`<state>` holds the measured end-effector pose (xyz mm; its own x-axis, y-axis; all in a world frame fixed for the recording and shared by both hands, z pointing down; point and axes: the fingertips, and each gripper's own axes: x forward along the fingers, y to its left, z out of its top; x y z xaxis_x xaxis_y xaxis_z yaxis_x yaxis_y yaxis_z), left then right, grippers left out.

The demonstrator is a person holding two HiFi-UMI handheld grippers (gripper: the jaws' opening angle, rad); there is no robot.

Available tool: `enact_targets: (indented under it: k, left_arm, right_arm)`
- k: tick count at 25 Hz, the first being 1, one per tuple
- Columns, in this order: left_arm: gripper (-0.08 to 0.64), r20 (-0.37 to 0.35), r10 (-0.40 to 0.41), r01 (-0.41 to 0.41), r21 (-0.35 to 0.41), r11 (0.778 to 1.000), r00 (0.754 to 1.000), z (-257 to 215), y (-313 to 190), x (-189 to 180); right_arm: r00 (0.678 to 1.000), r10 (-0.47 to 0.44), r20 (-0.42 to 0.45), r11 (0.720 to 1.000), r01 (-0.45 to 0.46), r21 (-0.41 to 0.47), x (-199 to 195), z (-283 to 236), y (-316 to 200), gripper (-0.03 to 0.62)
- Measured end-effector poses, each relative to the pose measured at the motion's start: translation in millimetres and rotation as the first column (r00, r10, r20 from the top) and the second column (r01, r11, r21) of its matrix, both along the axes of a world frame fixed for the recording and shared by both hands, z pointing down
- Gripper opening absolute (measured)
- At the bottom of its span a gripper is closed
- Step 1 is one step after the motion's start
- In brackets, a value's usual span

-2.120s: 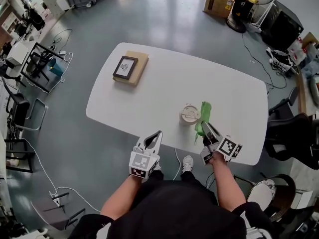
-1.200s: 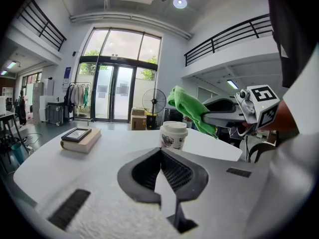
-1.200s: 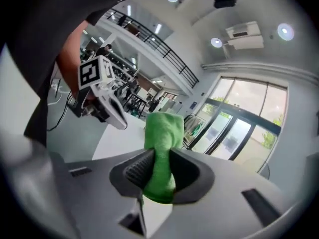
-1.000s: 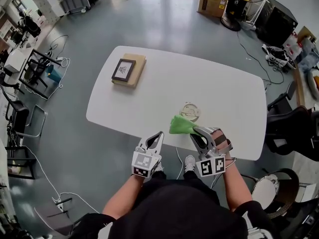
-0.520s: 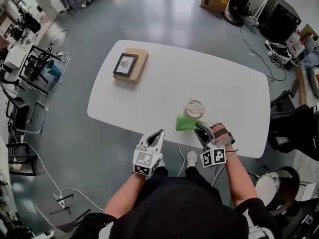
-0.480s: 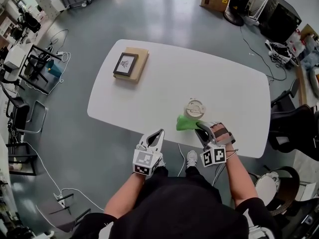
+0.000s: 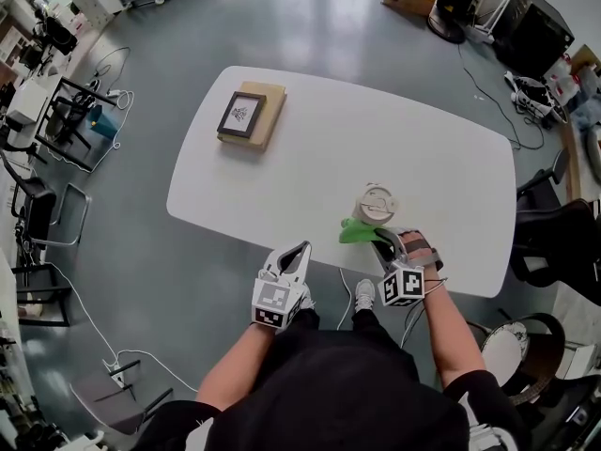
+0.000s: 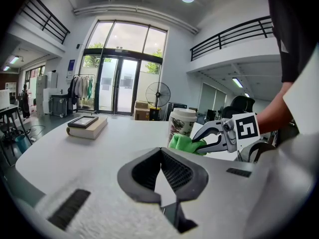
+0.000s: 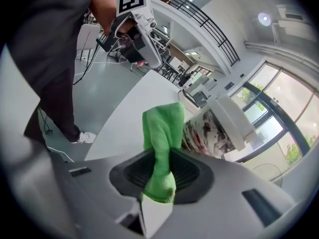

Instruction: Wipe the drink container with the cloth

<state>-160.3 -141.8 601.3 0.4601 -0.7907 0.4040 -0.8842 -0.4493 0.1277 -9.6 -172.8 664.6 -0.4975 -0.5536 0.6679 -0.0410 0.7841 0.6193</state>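
Right gripper view: right gripper (image 9: pixel 158 176) clenched on a bright green microfibre cloth (image 9: pixel 162 126). The cloth is pinched between the two dark ribbed pads, one end hanging out behind them and the larger bunch standing up past the tips. That bunch lies against the printed wall of the white-lidded paper drink cup (image 9: pixel 214 128). The cup appears tilted in this view because the camera is rolled.

Head view: cup stands upright on the white rounded tabletop (image 7: pixel 310 158), close to the near edge and right of centre. Cloth sits on the person's side of the cup, touching its lower part. Right gripper tips are just behind the cloth, over the tabletop edge.

Left gripper view: left gripper (image 8: pixel 160 156) has its jaws drawn together with nothing between the pads. It points across the tabletop toward the cup and touches neither cup nor cloth. In this view the cloth is seen pressed to the cup's lower wall, below the lid, with the right gripper's fingers closed around it.

Head view: left gripper tips sit at the near tabletop edge, well apart from the cup, to its left.

Far-left end of the tabletop: tan hardcover book (image 7: pixel 269 120) lying flat, with a dark-framed picture (image 7: pixel 241 114) on top of it.
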Motion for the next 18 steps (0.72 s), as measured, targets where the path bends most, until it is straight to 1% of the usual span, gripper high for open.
enact_targets:
  k: [6, 11, 14, 18]
  left_arm:
    - [0.014, 0.011, 0.018, -0.017, -0.007, 1.000, 1.000, 8.9, 0.6, -13.2]
    - [0.014, 0.013, 0.029, -0.029, 0.003, 1.000, 0.999, 7.0, 0.9, -23.6]
    - [0.014, 0.021, 0.022, -0.022, 0.007, 1.000, 1.000, -1.2, -1.4, -32.2]
    - [0.014, 0.023, 0.034, -0.034, 0.018, 0.999, 0.999, -4.1, -3.2, -41.0]
  right_arm:
    - [0.998, 0.062, -0.027, 0.995, -0.064, -0.071, -0.6, 31.5, -1.4, 0.102]
    - [0.988, 0.147, -0.057, 0.981, -0.153, -0.123, -1.0, 50.4, -1.1, 0.103]
    - [0.980, 0.187, -0.072, 0.971, -0.196, -0.138, -1.8, 55.1, -1.4, 0.103]
    - [0.971, 0.225, -0.082, 0.962, -0.235, -0.141, -4.3, 58.1, -3.3, 0.103]
